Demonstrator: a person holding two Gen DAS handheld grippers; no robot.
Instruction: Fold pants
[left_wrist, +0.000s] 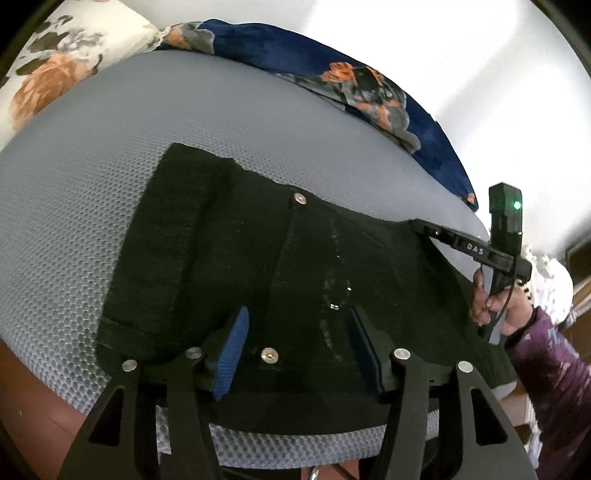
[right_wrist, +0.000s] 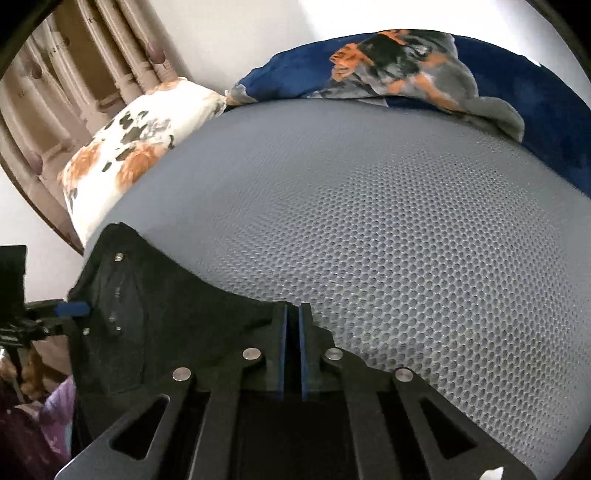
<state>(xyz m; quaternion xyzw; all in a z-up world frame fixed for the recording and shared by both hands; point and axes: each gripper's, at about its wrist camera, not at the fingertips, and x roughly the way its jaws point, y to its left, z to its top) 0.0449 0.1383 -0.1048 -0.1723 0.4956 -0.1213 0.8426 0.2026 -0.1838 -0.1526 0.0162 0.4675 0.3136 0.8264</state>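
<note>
Left wrist view: black pants (left_wrist: 258, 258) lay folded on the grey mesh mattress (left_wrist: 92, 166), waist end toward the near edge, two metal buttons visible. The left gripper (left_wrist: 295, 350) sat low over the near edge of the cloth, blue pads apart, fabric spanning the gap between them; whether the pads touched it, hard to tell. At right, the right gripper (left_wrist: 417, 223) reached in with its tip at the far right corner of the pants, held by a hand (left_wrist: 495, 306) with a purple sleeve (left_wrist: 546, 369). Its jaws were seen side-on here, so the state was unreadable from this view. Floral pillow (left_wrist: 48, 74) and blue blanket (left_wrist: 332, 74) lay at the far edge.

Right wrist view: only here the right gripper's (right_wrist: 293, 314) pads showed, pressed together on the pants' (right_wrist: 166, 314) edge, a thin dark strip of cloth between them. The left gripper (right_wrist: 74, 309) appeared at the left margin, mostly cut off, one blue pad against the cloth. This view alone showed a curtain (right_wrist: 74, 74). Mattress (right_wrist: 406, 240), pillow (right_wrist: 122, 147) and blanket (right_wrist: 517, 92) repeated. Most of the pants were cropped at the left; black fabric detail was lost in shadow.
</note>
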